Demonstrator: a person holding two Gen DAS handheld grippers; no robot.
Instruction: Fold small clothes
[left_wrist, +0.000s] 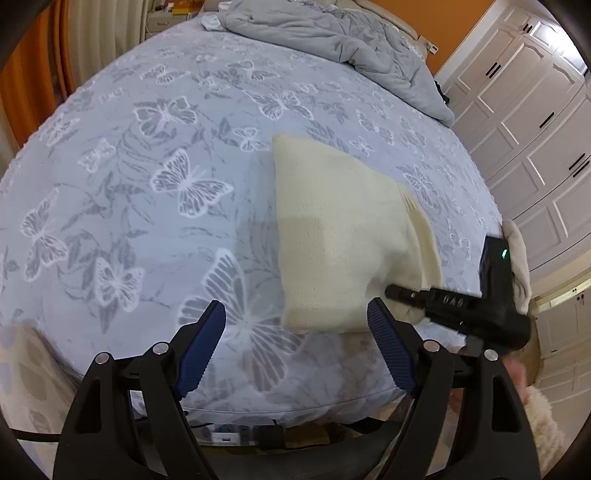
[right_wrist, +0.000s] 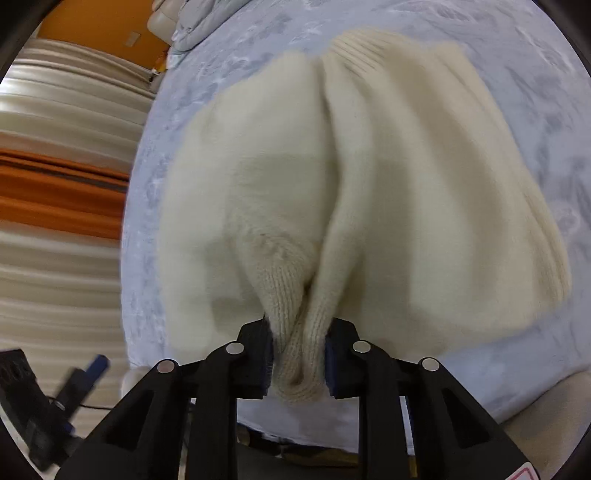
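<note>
Sweater (left_wrist: 332, 236), cream and knitted, lies on the butterfly-print bedspread (left_wrist: 147, 184), toward four o'clock of the left wrist view, near the bed's front edge. The right gripper (right_wrist: 298, 354) has its jaws clamped on a bunched fold of the sweater's knit at six o'clock of its own view, with the cloth spreading away toward twelve. The left gripper (left_wrist: 295, 332) hangs above the bedspread with its jaws wide apart and nothing between them, its right finger just beside the sweater's near corner. A rumpled grey quilt (left_wrist: 332, 40) sits at one o'clock, white wardrobe doors (left_wrist: 524, 110) at three.
</note>
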